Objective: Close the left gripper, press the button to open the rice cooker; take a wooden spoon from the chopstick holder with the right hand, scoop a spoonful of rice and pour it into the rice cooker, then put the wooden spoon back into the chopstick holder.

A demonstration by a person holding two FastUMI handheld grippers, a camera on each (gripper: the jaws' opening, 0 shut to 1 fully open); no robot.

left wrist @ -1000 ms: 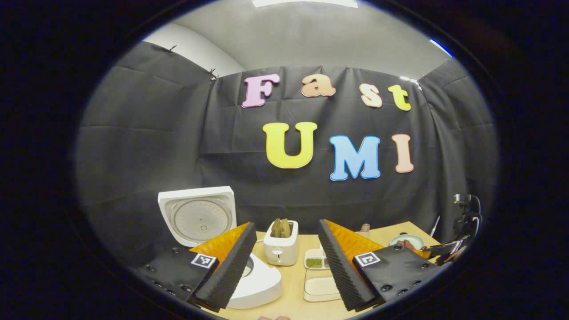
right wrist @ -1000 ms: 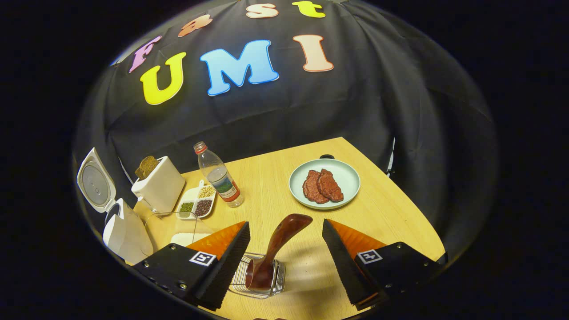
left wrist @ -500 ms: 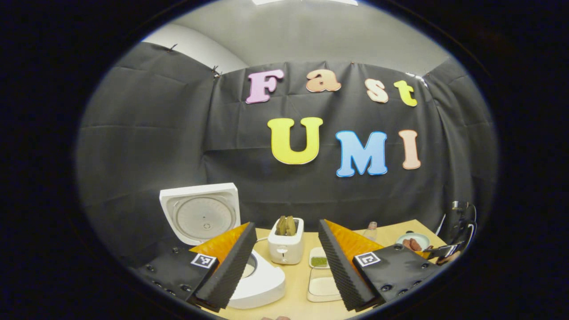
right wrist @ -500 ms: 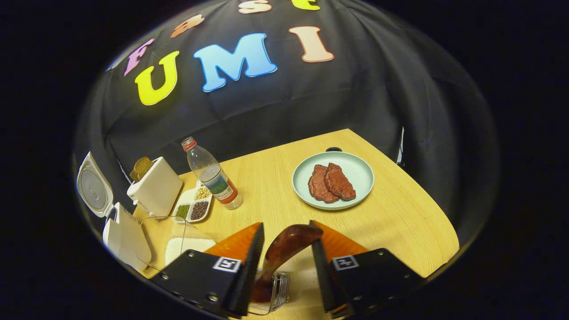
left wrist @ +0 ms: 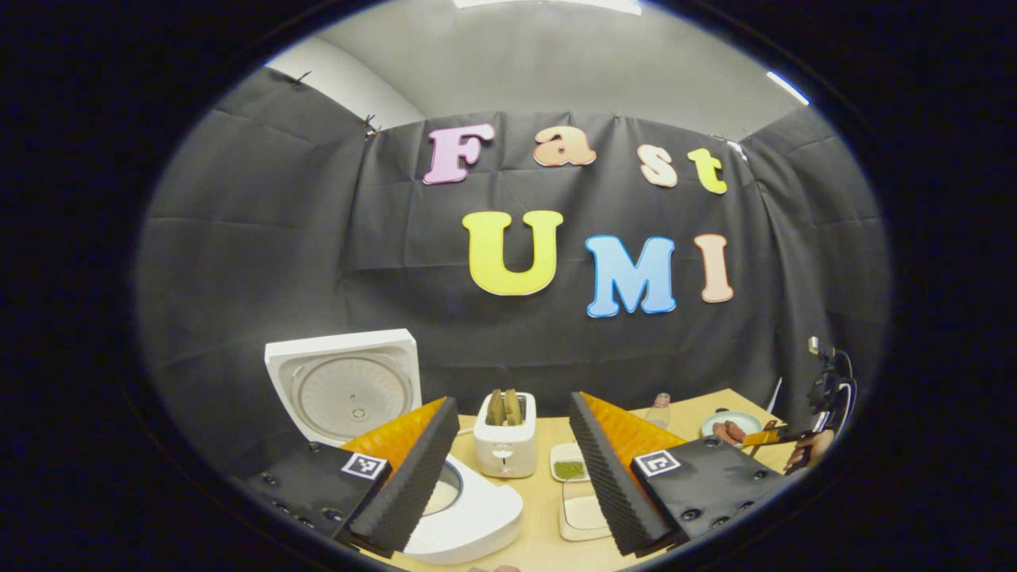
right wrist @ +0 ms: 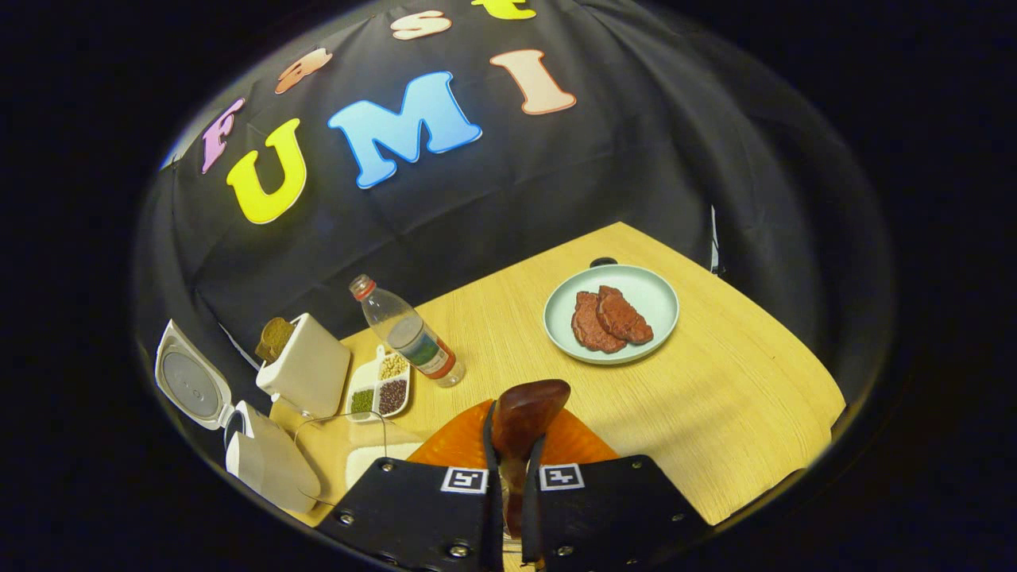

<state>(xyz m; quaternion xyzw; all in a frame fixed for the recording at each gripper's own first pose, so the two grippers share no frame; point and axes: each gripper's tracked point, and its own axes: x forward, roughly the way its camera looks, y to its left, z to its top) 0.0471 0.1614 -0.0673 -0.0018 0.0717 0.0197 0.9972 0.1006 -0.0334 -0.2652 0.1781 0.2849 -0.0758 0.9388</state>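
The white rice cooker (left wrist: 477, 516) stands with its lid (left wrist: 342, 389) raised; in the right gripper view the cooker (right wrist: 270, 469) sits at the far left. My left gripper (left wrist: 512, 477) hovers open above the table, its left finger in front of the cooker. My right gripper (right wrist: 511, 465) is shut on the dark wooden spoon (right wrist: 526, 407), whose handle end sticks up past the fingertips. The chopstick holder is mostly hidden under the fingers. A flat white tray of rice (right wrist: 373, 462) lies beside the cooker. The right gripper (left wrist: 767, 435) also appears far right in the left gripper view.
A white toaster (right wrist: 306, 369) holding bread, a divided dish of beans (right wrist: 381, 391) and a plastic bottle (right wrist: 409, 334) stand behind the rice tray. A pale green plate (right wrist: 659, 290) with two meat slices sits far right on the wooden table (right wrist: 715, 397).
My right gripper's fingers have come together onto the spoon handle, from wide open a second ago. The left gripper stays open and has only drifted slightly.
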